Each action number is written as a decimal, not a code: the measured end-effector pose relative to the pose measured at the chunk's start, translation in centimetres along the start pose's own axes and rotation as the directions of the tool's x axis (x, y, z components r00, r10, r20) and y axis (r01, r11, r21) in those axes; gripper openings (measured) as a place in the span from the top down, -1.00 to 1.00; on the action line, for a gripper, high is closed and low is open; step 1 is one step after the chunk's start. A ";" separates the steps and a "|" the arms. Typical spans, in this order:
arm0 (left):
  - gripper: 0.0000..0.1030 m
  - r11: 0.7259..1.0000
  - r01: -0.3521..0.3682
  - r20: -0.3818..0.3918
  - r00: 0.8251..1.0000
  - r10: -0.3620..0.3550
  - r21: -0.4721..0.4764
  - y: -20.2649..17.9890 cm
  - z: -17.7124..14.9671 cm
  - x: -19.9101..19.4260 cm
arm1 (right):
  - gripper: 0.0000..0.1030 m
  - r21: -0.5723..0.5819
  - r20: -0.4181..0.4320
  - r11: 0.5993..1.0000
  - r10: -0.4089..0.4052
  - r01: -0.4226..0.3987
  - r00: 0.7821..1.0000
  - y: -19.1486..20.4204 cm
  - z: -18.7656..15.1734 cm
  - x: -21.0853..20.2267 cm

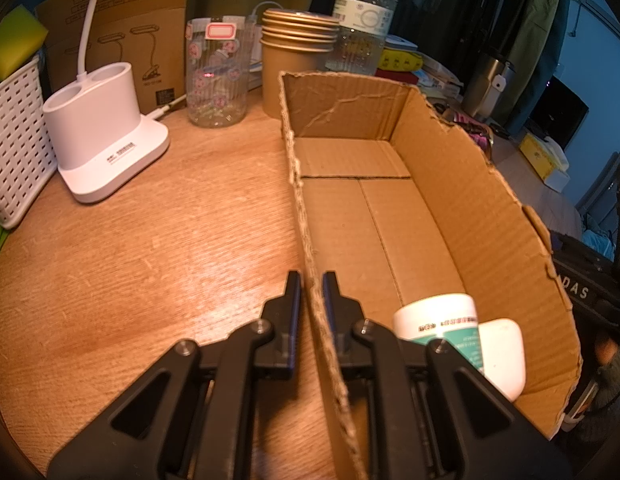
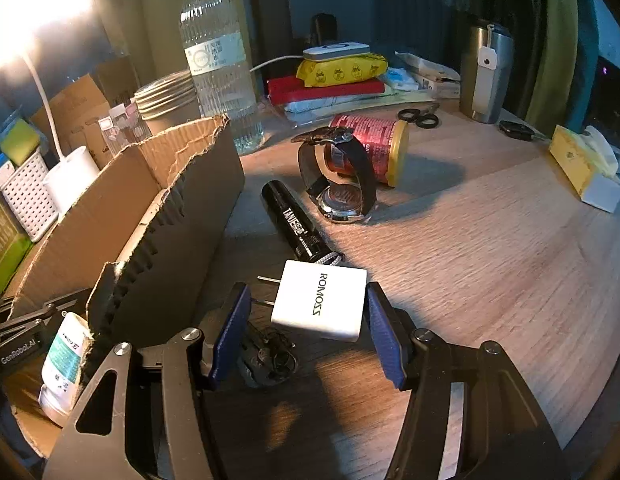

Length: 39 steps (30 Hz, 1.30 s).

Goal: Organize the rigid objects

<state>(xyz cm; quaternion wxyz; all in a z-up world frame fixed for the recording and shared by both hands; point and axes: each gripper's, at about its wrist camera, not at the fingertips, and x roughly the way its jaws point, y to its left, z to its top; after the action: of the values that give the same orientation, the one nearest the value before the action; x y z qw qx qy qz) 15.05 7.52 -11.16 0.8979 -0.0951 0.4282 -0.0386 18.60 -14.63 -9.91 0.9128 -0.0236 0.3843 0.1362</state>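
An open cardboard box [image 1: 449, 168] stands on the wooden desk. My left gripper [image 1: 311, 280] is shut on its left wall, one finger inside and one outside. In the box's near end lie a white bottle with a teal label [image 1: 437, 320] and a white case [image 1: 503, 356]. In the right wrist view the box [image 2: 190, 184] is at the left. My right gripper [image 2: 306, 286] stands open around a white ROMOSS charger [image 2: 319, 306] that lies flat on the desk, with a gap at the left pad. Beyond it lie a black flashlight [image 2: 294, 224], a wristwatch [image 2: 337, 184] and a red can [image 2: 369, 148].
A small black object [image 2: 270, 356] lies under the right gripper. A water bottle [image 2: 216, 60], stacked paper bowls [image 1: 298, 52], a glass jar [image 1: 216, 76], a white lamp base [image 1: 106, 132] and a white basket [image 1: 14, 140] line the back. A steel tumbler [image 2: 485, 72], scissors [image 2: 419, 116] and a tissue box [image 2: 585, 168] stand to the right.
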 end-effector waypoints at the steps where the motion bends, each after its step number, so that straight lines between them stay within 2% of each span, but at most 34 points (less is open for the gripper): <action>1: 0.77 1.000 0.000 0.000 1.000 0.000 0.000 0.0 0.0 0.0 | -0.19 0.002 0.003 1.000 0.003 -0.003 1.000 0.0 0.0 -0.1; 24: 0.77 1.000 0.000 0.000 1.000 0.000 0.000 -0.1 0.0 0.0 | -0.19 -0.008 0.121 0.999 0.040 -0.039 0.992 0.9 0.9 -4.9; 39: 0.77 1.000 0.000 0.000 1.000 0.000 0.000 0.0 0.0 0.0 | -0.19 -0.065 0.184 0.994 0.094 -0.083 0.978 3.5 1.4 -7.9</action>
<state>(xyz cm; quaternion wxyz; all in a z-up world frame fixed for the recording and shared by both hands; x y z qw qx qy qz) 15.06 7.54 -11.17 0.8978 -0.0952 0.4282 -0.0387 13.39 -12.89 -3.16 0.9368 -0.0196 0.2936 0.1892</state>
